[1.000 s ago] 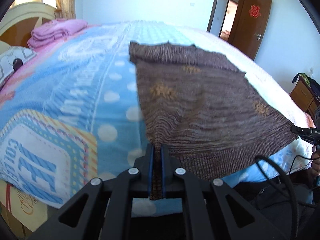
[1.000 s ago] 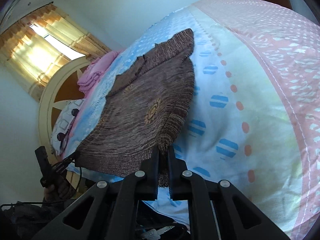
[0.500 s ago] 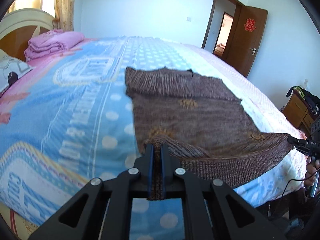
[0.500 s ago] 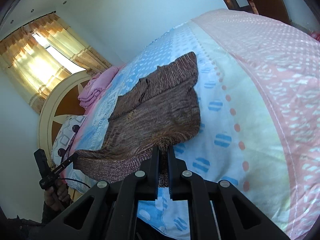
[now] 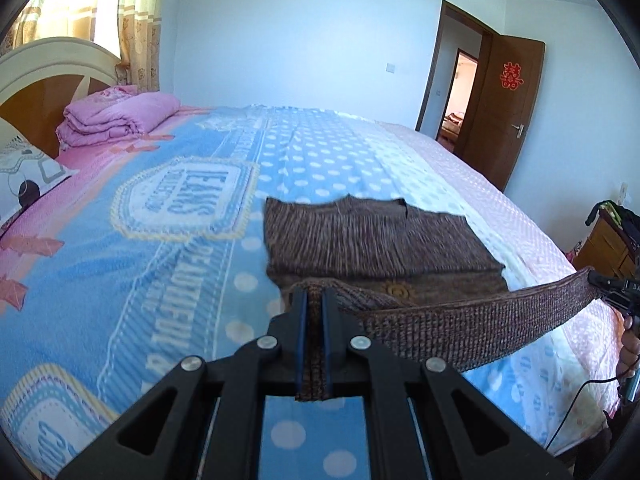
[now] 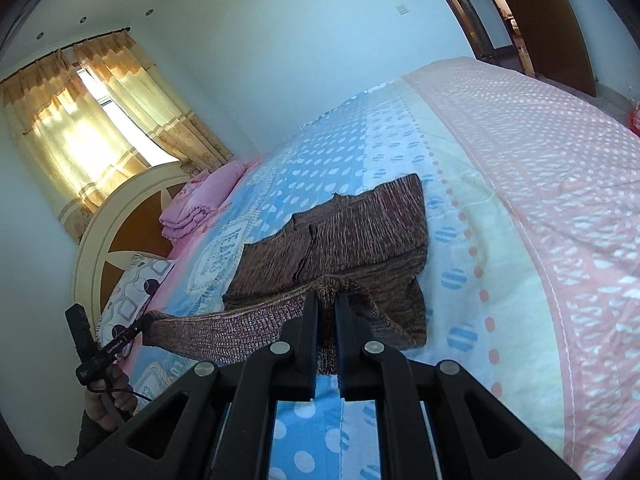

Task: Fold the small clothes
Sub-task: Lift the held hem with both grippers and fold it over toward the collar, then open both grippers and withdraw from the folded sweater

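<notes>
Closest to each lens, we note the left gripper pinching one corner of the ribbed hem of the brown knitted sweater with orange motifs, and the right gripper pinching the opposite hem corner; both pairs of jaws are pressed onto the fabric. The hem band hangs taut between the two grippers, raised above the blue, white and pink patterned bedspread, while the upper body of the sweater lies flat on the bed beyond.

In our judgement, the step in hand is carrying the hem forward over the body toward the collar edge. To do it well, we advise keeping both corners level and the band stretched, advancing the two hands evenly, and lowering the hem square onto the far edge before letting go. Uneven travel would skew the fold; slack would let the middle sag and wrinkle.

Limits of view: the fold line under the raised hem is hidden by the band and the gripper bodies. We cannot tell how the sleeves lie; the irregular edge in the right wrist view suggests they are tucked in. The hand holding the left gripper is partly cut off at the frame edge. Farthest off, the folded pink quilt sits by the headboard, well apart.
</notes>
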The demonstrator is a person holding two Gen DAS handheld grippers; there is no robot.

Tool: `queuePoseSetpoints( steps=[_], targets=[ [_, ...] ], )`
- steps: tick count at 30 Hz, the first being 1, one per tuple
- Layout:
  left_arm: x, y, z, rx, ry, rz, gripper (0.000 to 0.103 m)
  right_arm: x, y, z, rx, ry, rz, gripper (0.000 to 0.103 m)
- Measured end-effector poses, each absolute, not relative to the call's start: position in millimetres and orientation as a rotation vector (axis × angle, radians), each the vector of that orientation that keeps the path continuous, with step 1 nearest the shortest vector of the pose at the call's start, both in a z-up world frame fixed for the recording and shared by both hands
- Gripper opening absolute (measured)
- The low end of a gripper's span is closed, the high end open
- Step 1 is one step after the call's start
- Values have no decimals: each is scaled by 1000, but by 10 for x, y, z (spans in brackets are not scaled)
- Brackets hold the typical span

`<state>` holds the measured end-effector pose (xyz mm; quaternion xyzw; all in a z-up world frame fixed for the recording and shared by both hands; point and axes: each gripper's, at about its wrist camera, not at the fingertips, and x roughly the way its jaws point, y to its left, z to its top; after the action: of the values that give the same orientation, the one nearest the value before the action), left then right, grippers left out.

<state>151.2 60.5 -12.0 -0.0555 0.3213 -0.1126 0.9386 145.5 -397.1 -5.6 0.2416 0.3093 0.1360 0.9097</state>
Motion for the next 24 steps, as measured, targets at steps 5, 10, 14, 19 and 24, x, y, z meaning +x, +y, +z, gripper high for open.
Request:
queuePoseSetpoints(
  steps=[5,10,14,19,24],
  targets=[
    [1853,596,-35,-126,647,-210,7,1830,-4001,91,489,626,276,6],
    [2244,573,36,-133,647,-191,7,2220,-4031,209,470,619,263,6],
    [2548,517,43,-118,651,-179,7,2516,-4055,217,457,623,241,6],
    [3009,381,-96,-71,690,-161,8,2972,-4082,66,453,663,197,6],
    [3503,231,-462,-4,760,-125,8,3498,-4102,-249,458,737,151,6]
  ],
)
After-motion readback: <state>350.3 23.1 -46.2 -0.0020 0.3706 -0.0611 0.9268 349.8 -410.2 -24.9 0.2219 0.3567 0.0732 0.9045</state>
